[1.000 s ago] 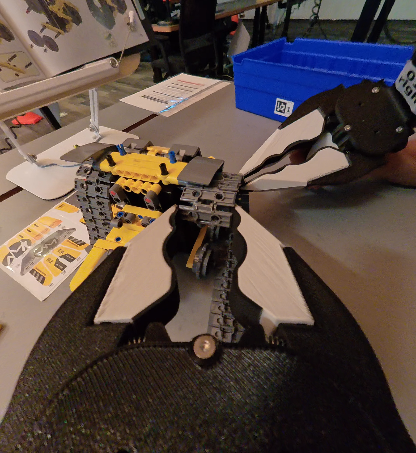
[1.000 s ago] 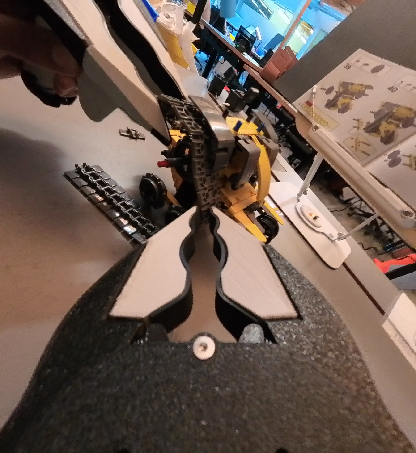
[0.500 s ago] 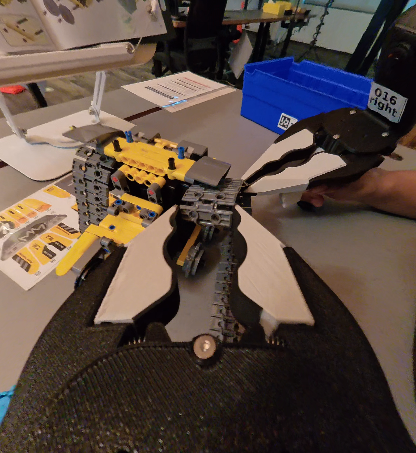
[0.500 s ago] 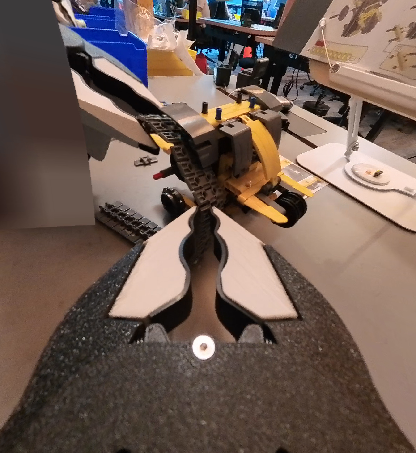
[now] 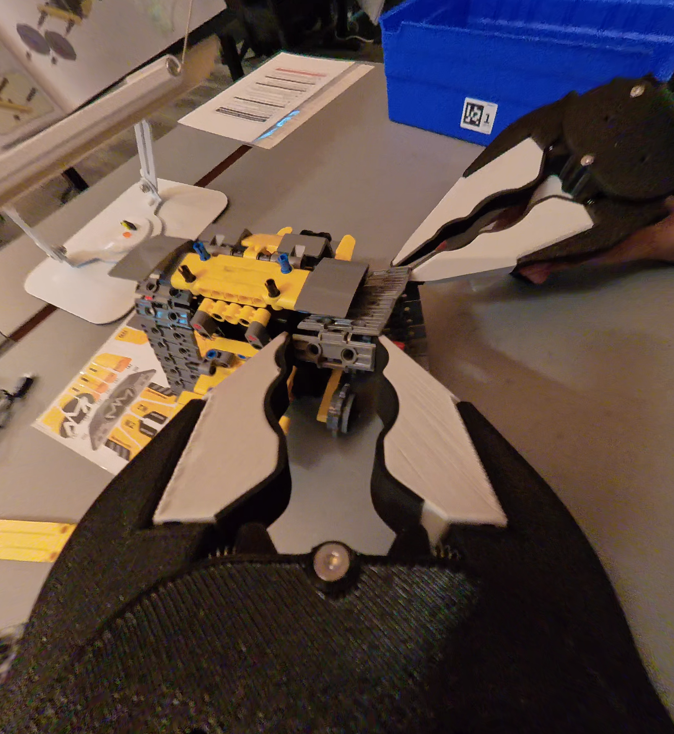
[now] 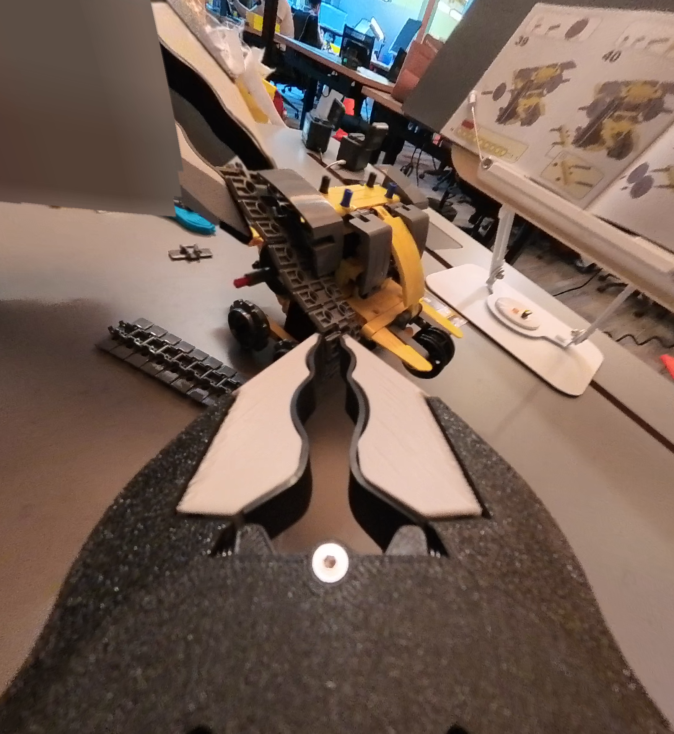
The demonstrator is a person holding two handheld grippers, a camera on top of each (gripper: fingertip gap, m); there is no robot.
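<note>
A yellow and grey brick vehicle [image 5: 248,286] stands on the grey table [image 5: 526,357]; it also shows in the right wrist view [image 6: 371,254]. A grey track band [image 5: 383,294] runs over its right side. My left gripper [image 5: 333,341] is shut on the band's end link [image 5: 335,351], held across its width. My right gripper [image 6: 329,343] is shut on the same band [image 6: 287,254] lower down its run. In the left wrist view the right gripper [image 5: 401,266] pinches the band's far edge, with a hand behind it. The left gripper's white finger [image 6: 216,159] shows at the band's top.
A loose track strip [image 6: 168,357] and a single link [image 6: 190,252] lie left of the vehicle. A blue bin [image 5: 526,59] stands behind. An instruction booklet [image 6: 585,99] rests on a white stand [image 5: 128,246]. A sticker sheet [image 5: 101,409] and a yellow part [image 5: 17,534] lie at the left.
The length of track that hung down between my left fingers no longer lies there; only its end link sits at the fingertips. The right gripper stays shut on the band.
</note>
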